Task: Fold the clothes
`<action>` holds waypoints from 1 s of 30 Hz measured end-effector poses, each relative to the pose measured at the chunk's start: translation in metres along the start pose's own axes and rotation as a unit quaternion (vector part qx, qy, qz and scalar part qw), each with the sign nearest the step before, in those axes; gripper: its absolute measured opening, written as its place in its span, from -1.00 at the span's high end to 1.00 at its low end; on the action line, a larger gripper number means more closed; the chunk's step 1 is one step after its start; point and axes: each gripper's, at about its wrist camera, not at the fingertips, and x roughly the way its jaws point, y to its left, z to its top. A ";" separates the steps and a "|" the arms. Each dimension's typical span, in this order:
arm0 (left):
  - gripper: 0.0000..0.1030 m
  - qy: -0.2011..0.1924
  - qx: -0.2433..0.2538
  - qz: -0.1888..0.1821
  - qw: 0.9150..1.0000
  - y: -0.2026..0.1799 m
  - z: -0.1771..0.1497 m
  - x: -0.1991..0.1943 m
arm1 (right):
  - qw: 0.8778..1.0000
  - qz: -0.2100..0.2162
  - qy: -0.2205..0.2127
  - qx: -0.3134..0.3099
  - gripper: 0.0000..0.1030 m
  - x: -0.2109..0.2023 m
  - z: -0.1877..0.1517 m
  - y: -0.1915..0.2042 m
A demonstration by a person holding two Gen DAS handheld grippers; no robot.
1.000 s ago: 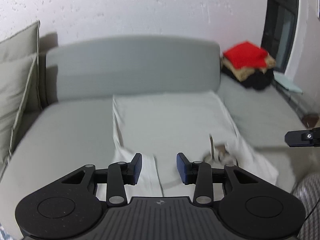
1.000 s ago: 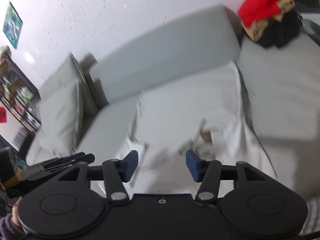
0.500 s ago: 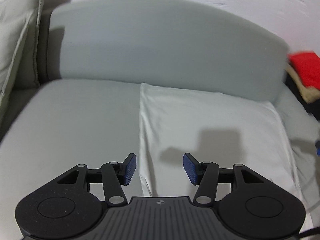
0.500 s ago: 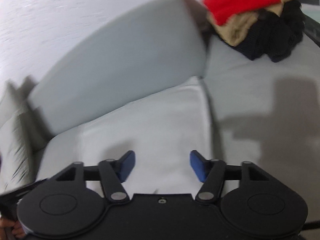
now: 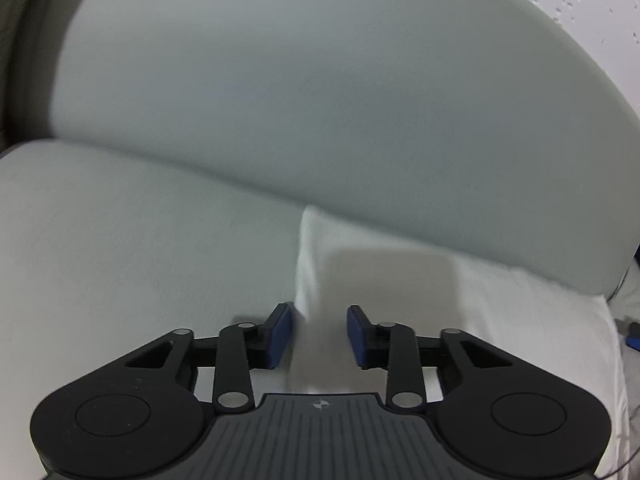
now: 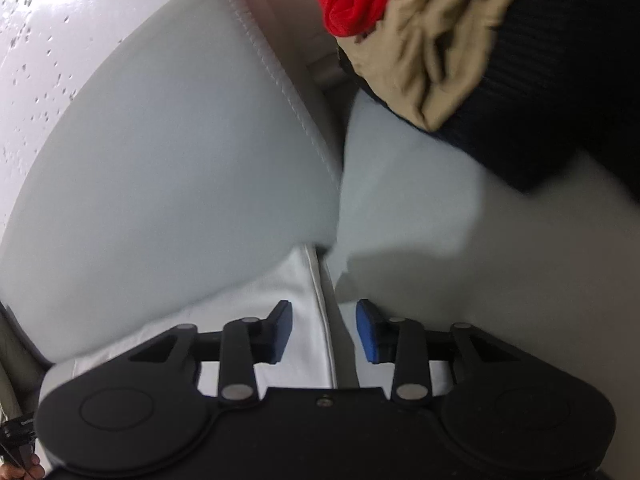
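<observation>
1. While its blue pads are standing spread, the left gripper [image 5: 319, 334] is straddling the left edge of the flat white cloth garment [image 5: 500, 320], gripping nothing.
2. The right gripper [image 6: 323, 330], likewise parted, is straddling the garment's right hem.
3. The garment is lying on the grey fabric sofa [image 5: 140, 232], against its backrest.
4. A heap of red, tan and black clothes [image 6: 460, 40] is sitting beyond.

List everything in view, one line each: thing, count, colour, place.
white garment: 1, white, spread flat on the sofa seat below the backrest
sofa: 1, pale grey, fills both views
clothes pile: 1, red, tan and black pieces, on the seat to the right of the backrest's end
wall: 1, white, behind the sofa
left gripper: 1, black with blue pads, open at the garment's left edge
right gripper: 1, same colours, open astride the garment's right edge
</observation>
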 end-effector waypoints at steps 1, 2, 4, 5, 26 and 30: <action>0.54 0.001 0.004 0.002 1.000 -0.003 0.006 0.005 | 1.000 0.002 0.004 -0.001 0.41 0.008 0.005 0.002; 0.59 0.000 0.010 0.005 1.000 -0.006 0.010 0.009 | 1.000 0.005 0.008 -0.002 0.42 0.016 0.009 0.003; 0.61 -0.001 0.022 0.010 1.000 -0.013 0.018 0.017 | 1.000 0.007 0.017 -0.002 0.48 0.032 0.015 0.008; 0.62 -0.001 0.029 0.012 1.000 -0.017 0.021 0.020 | 1.000 0.008 0.021 -0.002 0.49 0.040 0.018 0.010; 0.96 -0.126 0.072 0.028 0.989 -0.059 -0.060 -0.203 | 0.995 0.054 -0.085 0.006 0.87 -0.146 -0.055 0.042; 0.96 -0.118 0.047 0.023 0.992 -0.050 -0.116 -0.265 | 0.995 0.065 -0.069 0.027 0.87 -0.212 -0.090 0.034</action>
